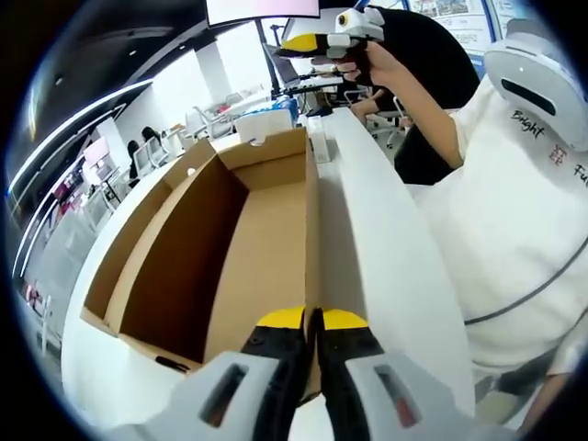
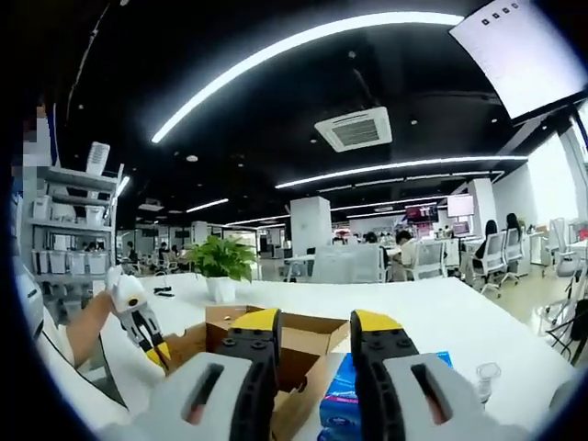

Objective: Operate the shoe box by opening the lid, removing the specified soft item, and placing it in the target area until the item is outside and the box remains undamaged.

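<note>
The brown cardboard shoe box [image 1: 266,248] lies open on the white table [image 1: 386,266], and its inside shows only bare cardboard. My left gripper [image 1: 312,318] is shut on the top edge of the box's right-hand wall. A hand holds my right gripper [image 1: 317,41] up in the air beyond the far end of the box. In the right gripper view, the right gripper [image 2: 317,323] is open with nothing between its yellow tips. Below it lie the open box [image 2: 294,344] and the left gripper [image 2: 147,335] at the box's edge. I see no soft item.
A blue packet [image 2: 354,395] lies on the table just right of the box, with a small clear cup [image 2: 485,375] further right. A potted plant [image 2: 220,262] stands behind the box. A person in a white shirt [image 1: 514,239] stands close on the right.
</note>
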The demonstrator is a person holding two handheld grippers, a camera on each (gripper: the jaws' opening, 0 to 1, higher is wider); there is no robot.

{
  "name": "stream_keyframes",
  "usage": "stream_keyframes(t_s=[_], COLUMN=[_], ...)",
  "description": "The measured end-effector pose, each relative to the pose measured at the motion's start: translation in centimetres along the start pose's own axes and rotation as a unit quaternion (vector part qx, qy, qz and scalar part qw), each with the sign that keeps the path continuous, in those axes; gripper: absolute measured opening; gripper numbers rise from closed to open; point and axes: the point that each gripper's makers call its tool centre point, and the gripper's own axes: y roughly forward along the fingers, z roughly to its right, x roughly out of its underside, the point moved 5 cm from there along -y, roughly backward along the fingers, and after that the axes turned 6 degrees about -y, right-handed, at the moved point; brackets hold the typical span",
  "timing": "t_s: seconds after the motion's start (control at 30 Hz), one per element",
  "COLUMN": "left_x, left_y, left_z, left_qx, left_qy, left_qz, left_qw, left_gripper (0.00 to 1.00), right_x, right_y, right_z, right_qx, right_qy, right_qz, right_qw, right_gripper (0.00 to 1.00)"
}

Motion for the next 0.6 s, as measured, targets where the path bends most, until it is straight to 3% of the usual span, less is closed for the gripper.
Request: stream_keyframes(t_s=[0.03, 0.17, 0.23, 0.4, 0.6], left_x=[0.0, 0.0, 0.0, 0.0, 0.0], left_y=[0.0, -0.1, -0.1, -0.1, 0.0], left_z=[0.0, 0.0, -0.1, 0.0, 0.0], left_qx=[0.000, 0.001, 0.001, 0.004, 0.005], left_qy=[-0.001, -0.004, -0.005, -0.002, -0.002], left_qz=[0.000, 0.002, 0.003, 0.001, -0.001], left_qw=[1.0000, 1.0000, 1.0000, 1.0000, 1.0000], left_gripper=[0.03, 0.03, 0.03, 0.03, 0.03], right_x=[0.0, -0.5, -1.1, -2.9, -4.2], right_y=[0.4, 2.2, 2.7, 4.0, 5.8], right_z=[0.0, -0.2, -0.1, 0.7, 0.4], right_qx=[0.004, -0.019, -0.011, 0.016, -0.028], right_qy=[0.012, 0.008, 0.002, -0.011, -0.007], right_qz=[0.001, -0.015, -0.009, 0.012, -0.017], right_qw=[0.9999, 0.9997, 0.9999, 0.9997, 0.9994], right_gripper=[0.20, 0.24, 0.30, 0.32, 0.50])
